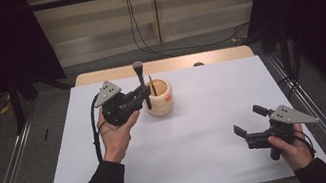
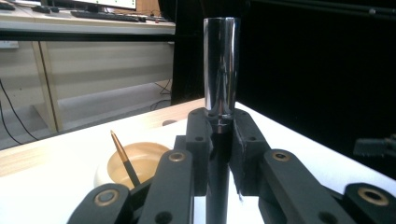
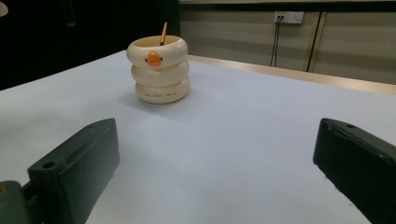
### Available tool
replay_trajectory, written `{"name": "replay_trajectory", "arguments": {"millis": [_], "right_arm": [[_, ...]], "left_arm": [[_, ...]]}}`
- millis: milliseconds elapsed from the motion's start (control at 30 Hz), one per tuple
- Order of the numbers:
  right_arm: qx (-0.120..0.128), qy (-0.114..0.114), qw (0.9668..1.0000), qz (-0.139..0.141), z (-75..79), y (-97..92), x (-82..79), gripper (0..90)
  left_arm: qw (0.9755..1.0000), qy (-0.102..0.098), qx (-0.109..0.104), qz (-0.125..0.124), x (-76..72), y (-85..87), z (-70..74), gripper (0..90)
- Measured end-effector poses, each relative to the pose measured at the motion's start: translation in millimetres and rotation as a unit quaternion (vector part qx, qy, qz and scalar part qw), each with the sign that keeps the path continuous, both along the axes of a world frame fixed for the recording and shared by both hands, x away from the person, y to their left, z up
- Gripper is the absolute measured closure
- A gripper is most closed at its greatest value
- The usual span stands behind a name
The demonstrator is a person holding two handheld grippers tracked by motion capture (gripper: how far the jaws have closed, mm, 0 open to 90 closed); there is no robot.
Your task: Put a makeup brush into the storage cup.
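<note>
The black-handled makeup brush with a shiny chrome ferrule [image 1: 141,82] stands upright in our left tongs [image 1: 144,95], a little left of centre in the high view, just beside the rim of the cream ring-stacked cup with an orange duck face [image 1: 159,97]. In the left gripper view the chrome ferrule [image 2: 222,65] rises straight up the middle of the frame, and the black jaws are clenched on the dark handle just below it. At the lower left of that view we see the cup [image 2: 135,163] with a thin gold-tipped black stick [image 2: 123,156] leaning inside it. Our right tongs [image 1: 253,124] sit at the lower right of the high view, well apart from the cup, with their jaws spread wide and nothing between them. In the right gripper view the cup [image 3: 161,70] stands on the white worktop [image 3: 243,135] in the upper left of the frame.
</note>
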State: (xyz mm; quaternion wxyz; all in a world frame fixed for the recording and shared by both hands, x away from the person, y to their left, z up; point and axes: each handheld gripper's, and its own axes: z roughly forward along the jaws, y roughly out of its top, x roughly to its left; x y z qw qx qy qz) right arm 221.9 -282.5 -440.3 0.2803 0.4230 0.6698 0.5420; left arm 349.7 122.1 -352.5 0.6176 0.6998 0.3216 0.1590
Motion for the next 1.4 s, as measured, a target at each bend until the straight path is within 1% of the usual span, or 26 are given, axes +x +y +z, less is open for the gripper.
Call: {"name": "replay_trajectory", "arguments": {"millis": [67,100,133,200,233,267,300,367,400,433,467,500,567,633,667,733,800,833,867,900,933,967,1000,1067,1100,1400], "right_arm": [[0.001,-0.001,1.0,-0.004,-1.3,-0.3,-1.5,0.0],[0.003,0.001,1.0,-0.005,-1.9,-0.6,-2.3,0.1],[0.006,-0.001,1.0,-0.008,-2.1,-0.8,-1.9,0.0],[0.008,-0.002,0.9999,-0.007,-2.7,-0.9,-1.2,0.1],[0.007,-0.003,1.0,-0.005,-2.9,-1.1,-1.1,0.0],[0.008,-0.003,0.9999,-0.006,-3.0,-0.8,-1.1,0.0],[0.009,-0.002,0.9999,-0.005,-3.2,-0.4,-1.0,0.0],[0.01,0.0,0.9999,-0.003,-3.9,-0.6,-0.6,0.0],[0.01,0.001,0.9999,-0.005,-4.5,-0.2,-0.3,0.0],[0.009,-0.002,0.9999,-0.005,-4.9,-0.5,0.0,0.0],[0.011,-0.002,0.9999,-0.006,-5.1,-0.6,0.1,0.0],[0.011,-0.002,0.9999,-0.006,-5.2,-0.5,0.0,0.0],[0.014,-0.003,0.9999,-0.005,-5.2,-0.2,0.1,0.0],[0.016,0.0,0.9999,0.001,-5.3,0.1,-0.4,0.0],[0.014,-0.001,0.9999,0.006,-5.5,0.5,-0.3,0.0],[0.012,0.0,0.9999,0.01,-6.0,2.1,-0.5,0.0],[0.015,0.001,0.9998,0.012,-5.9,3.3,-0.8,0.0],[0.015,-0.001,0.9998,0.013,-6.2,3.6,-0.6,0.0],[0.017,-0.001,0.9998,0.011,-6.0,3.7,-0.7,0.0],[0.017,0.001,0.9998,0.013,-5.8,3.4,-0.9,0.0],[0.017,0.001,0.9998,0.012,-5.9,3.4,-0.9,0.0],[0.017,0.001,0.9998,0.012,-5.9,3.4,-0.8,0.0],[0.018,0.001,0.9998,0.013,-5.9,3.6,-0.7,0.0],[0.018,0.001,0.9998,0.012,-5.6,3.6,-0.9,0.0],[0.018,0.0,0.9998,0.012,-5.6,3.7,-0.8,0.0],[0.016,-0.001,0.9998,0.009,-6.0,3.8,-0.8,0.0]], "left_arm": [[0.9999,0.002,0.003,0.01,0.9,-1.2,0.9,79.5],[1.0,0.0,0.001,0.006,2.7,-1.8,0.8,79.5],[0.9998,-0.004,0.013,0.011,3.7,-1.9,1.1,79.5],[0.9999,-0.002,0.004,0.015,7.7,-4.0,1.0,79.4],[0.9998,-0.005,0.014,0.016,9.6,-4.1,1.6,79.5],[0.9999,-0.005,0.006,0.015,11.7,-6.3,1.2,79.5],[0.9997,-0.008,0.015,0.015,14.0,-6.7,1.4,79.4],[0.9997,-0.009,0.019,0.016,19.2,-9.4,1.0,79.4],[0.9998,-0.009,0.014,0.013,22.0,-10.4,0.4,79.5],[0.9995,-0.014,0.022,0.015,24.9,-10.4,0.7,79.5],[0.9995,-0.01,0.021,0.023,25.9,-11.5,1.0,79.5],[0.9996,-0.013,0.015,0.021,29.4,-12.0,0.9,79.5],[0.9993,-0.014,0.021,0.029,33.0,-14.0,1.0,79.4],[0.9996,-0.014,0.016,0.018,37.4,-16.0,0.1,79.5],[0.9992,-0.02,0.026,0.021,39.2,-16.5,-0.2,79.4],[0.9993,-0.019,0.022,0.023,42.6,-19.2,-2.1,79.5],[0.9992,-0.015,0.026,0.025,45.8,-20.5,-3.5,79.5],[0.9993,-0.013,0.021,0.028,47.5,-21.7,-4.4,79.5],[0.9991,-0.015,0.026,0.029,49.3,-21.5,-4.8,79.4],[0.9993,-0.013,0.02,0.027,50.5,-22.8,-5.8,79.4],[0.9991,-0.017,0.028,0.028,51.5,-22.7,-7.0,79.5],[0.9993,-0.012,0.021,0.029,51.8,-24.3,-8.9,79.5],[0.9992,-0.012,0.028,0.025,52.1,-24.6,-10.9,79.5],[0.9989,-0.015,0.032,0.031,51.8,-28.8,-14.8,79.4],[0.9993,-0.011,0.029,0.023,52.7,-29.3,-16.1,79.4],[0.9988,-0.014,0.029,0.038,61.6,-32.1,-25.4,79.4]]}}
